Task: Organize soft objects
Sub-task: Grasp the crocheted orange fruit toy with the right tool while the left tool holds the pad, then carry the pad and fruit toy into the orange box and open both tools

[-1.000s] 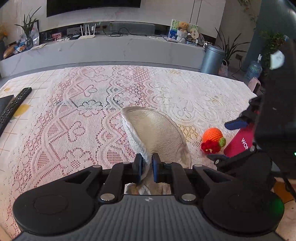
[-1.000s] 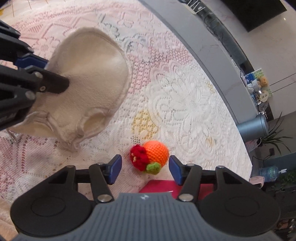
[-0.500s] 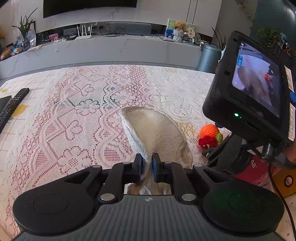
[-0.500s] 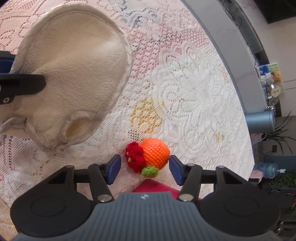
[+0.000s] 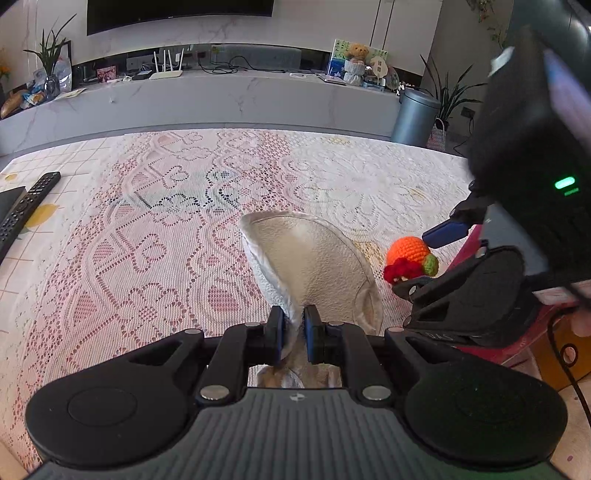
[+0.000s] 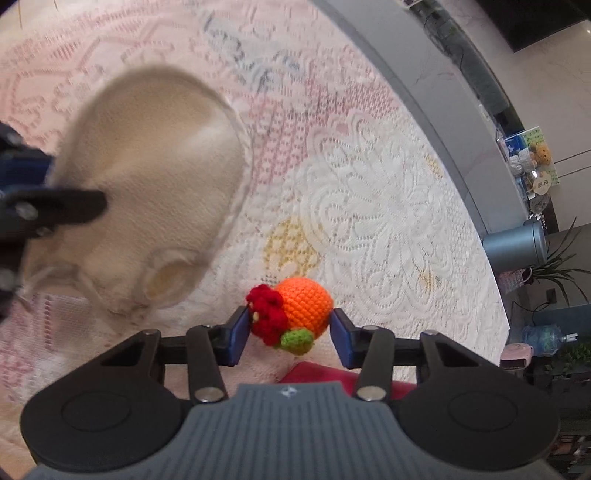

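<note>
The right hand-held gripper is closing around the light, squashy crocheted orange, best pinched mid-body; the left hand-held gripper is pinching the limp cream pouch.

Closing right claw around crocheted orange

Bright daylight, soft shadows. Left wrist view sharp, fisheye bending edges. Right wrist view motion-blurred, cream cloth smeared; sheen on wall-mounted TV.
</note>
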### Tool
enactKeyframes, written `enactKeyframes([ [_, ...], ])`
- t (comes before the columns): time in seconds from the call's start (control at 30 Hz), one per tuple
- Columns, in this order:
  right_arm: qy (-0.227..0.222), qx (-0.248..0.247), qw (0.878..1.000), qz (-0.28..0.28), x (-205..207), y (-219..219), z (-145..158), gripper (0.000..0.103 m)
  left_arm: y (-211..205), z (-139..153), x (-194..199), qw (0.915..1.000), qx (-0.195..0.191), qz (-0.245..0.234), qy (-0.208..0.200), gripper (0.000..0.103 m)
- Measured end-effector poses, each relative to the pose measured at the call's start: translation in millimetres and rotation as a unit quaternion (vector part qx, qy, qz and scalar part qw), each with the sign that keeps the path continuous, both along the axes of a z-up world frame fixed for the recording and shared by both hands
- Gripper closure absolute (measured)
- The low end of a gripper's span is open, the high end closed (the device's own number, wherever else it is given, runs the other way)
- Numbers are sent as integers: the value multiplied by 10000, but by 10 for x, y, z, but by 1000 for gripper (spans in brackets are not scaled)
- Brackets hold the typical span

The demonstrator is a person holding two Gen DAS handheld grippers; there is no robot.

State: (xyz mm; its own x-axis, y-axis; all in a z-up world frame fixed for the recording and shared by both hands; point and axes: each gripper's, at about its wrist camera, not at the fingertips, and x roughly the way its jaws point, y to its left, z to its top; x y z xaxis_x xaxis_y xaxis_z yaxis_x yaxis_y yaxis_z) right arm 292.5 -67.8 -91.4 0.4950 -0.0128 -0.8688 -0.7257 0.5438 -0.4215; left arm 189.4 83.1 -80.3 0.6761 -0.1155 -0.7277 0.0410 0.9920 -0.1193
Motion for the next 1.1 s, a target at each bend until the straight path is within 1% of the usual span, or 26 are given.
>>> enactKeyframes([
  [0.1,-60,500,9987,-57,-184,-57,176,56,0,36,-69,10000,22,36,1,90],
  [0.2,-229,997,9947,-127,-408,-157,328,56,-15,98,-163,10000,71,54,-44,90],
  [0.27,-334,1422,9891,-167,-585,-258,443,56,-30,155,-235,9999,53,65,-74,90],
  [0.37,-533,1847,9809,-299,-835,-421,587,56,-57,247,-351,9999,-26,83,-128,90],
  [0.47,-639,2231,9717,-430,-1054,-614,704,56,-104,332,-487,9997,-47,87,-218,90],
  [0.53,-682,2372,9677,-507,-1196,-742,742,56,-149,379,-573,9997,-102,72,-227,90],
  [0.63,-736,2536,9614,-772,-1357,-940,773,56,-230,441,-697,9995,-212,23,-233,90],
  [0.7,-791,2734,9532,-1024,-1446,-1102,819,56,-307,500,-771,9993,-237,-18,-279,90],
  [0.83,-921,3146,9324,-1524,-1581,-1447,940,56,-493,636,-893,9986,-321,-152,-398,90],
  [0.97,-1179,3304,9181,-1846,-1697,-1790,1064,56,-727,780,-954,9969,-427,-394,-523,90],
  [1.1,-1353,3442,9029,-2191,-1756,-2163,1180,56,-995,911,-917,9940,-601,-689,-605,90],
])
